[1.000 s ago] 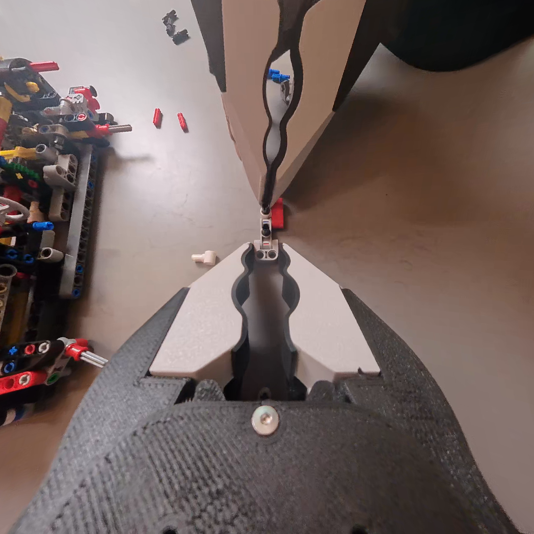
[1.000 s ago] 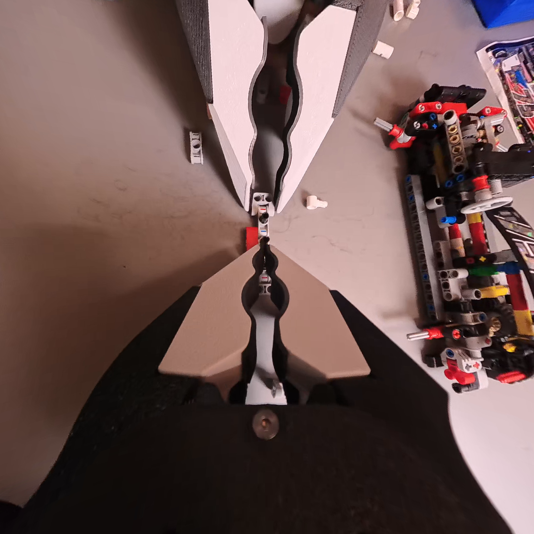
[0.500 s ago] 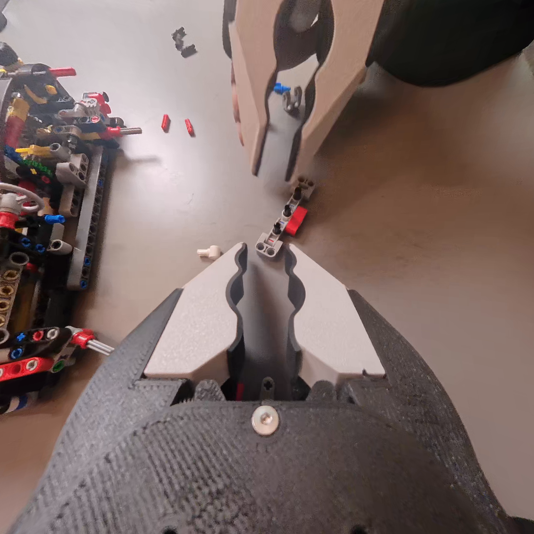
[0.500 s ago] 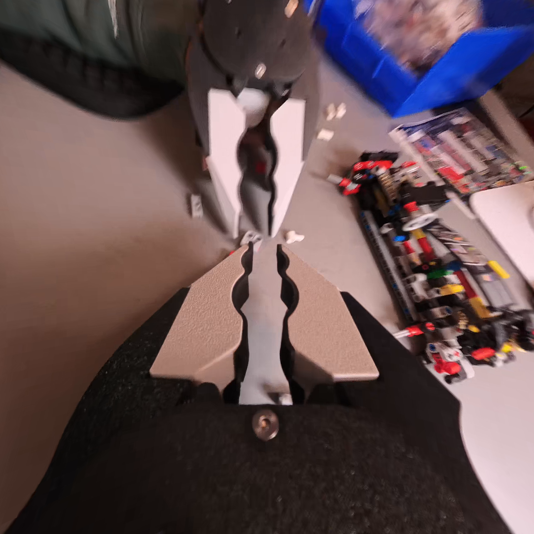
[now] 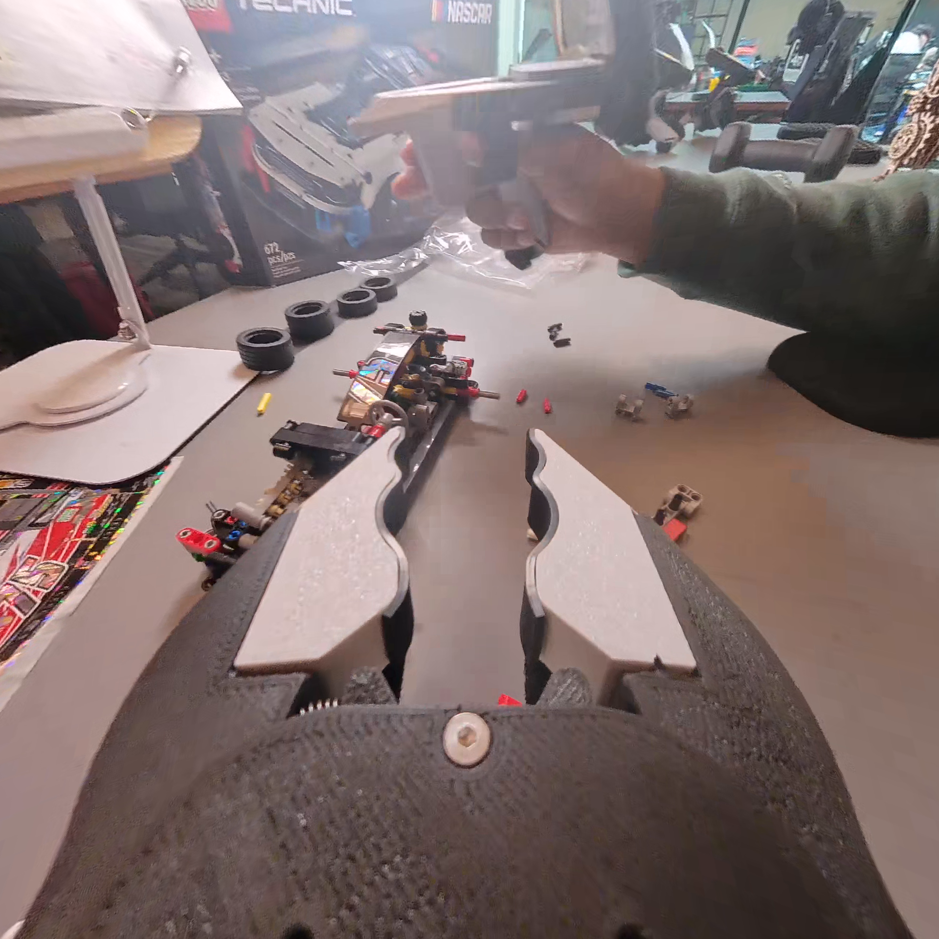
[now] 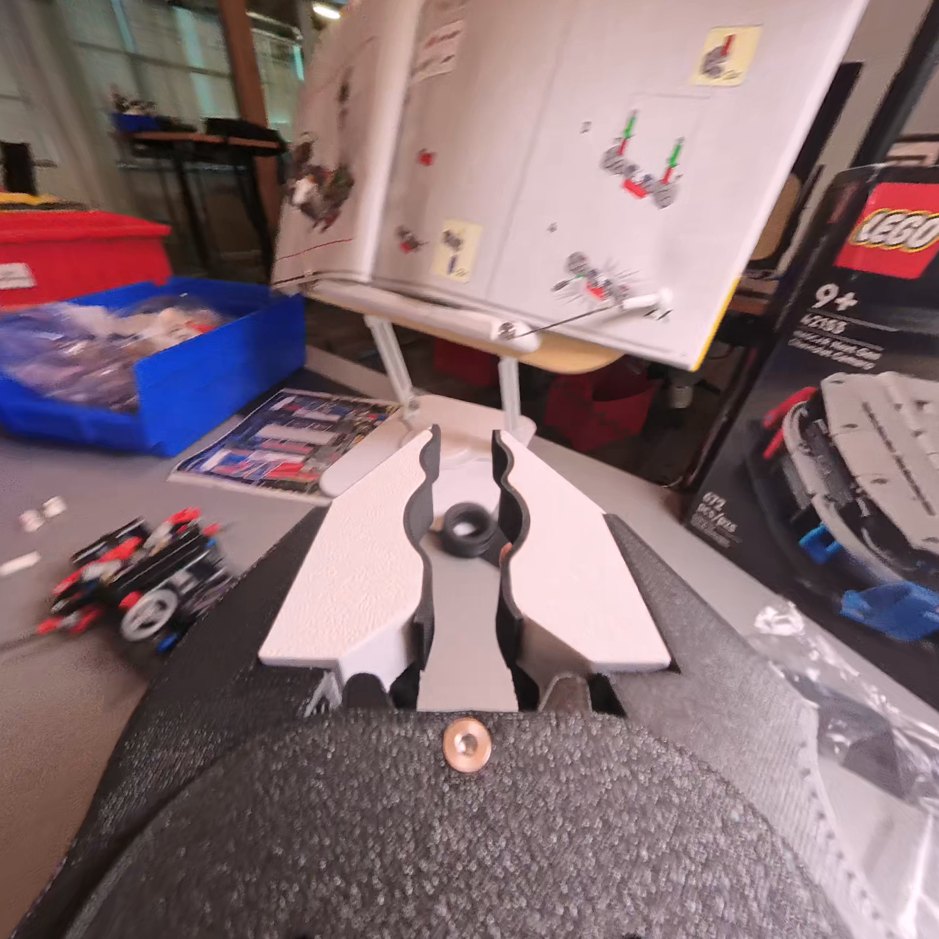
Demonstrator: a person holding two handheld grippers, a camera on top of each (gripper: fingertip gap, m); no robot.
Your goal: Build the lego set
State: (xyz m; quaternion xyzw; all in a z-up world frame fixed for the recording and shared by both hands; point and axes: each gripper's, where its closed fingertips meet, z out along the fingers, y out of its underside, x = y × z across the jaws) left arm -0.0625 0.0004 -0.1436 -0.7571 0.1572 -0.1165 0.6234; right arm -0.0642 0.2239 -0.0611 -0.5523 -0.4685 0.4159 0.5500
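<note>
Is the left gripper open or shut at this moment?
Open. In the left wrist view the left gripper has its two fingers wide apart, with bare table showing between them and nothing held.

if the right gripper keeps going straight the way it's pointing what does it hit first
Probably the black tyre, framed between the open right gripper fingers. Beyond it stands the white book stand. Depth is unclear and the view is blurred.

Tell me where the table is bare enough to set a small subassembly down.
Most open: the grey table right of the left gripper, between the small grey connector piece and the dark sleeve. The strip between the open fingers is bare too. Crowded: the chassis, four tyres, sticker sheet and book stand base fill the left.
</note>
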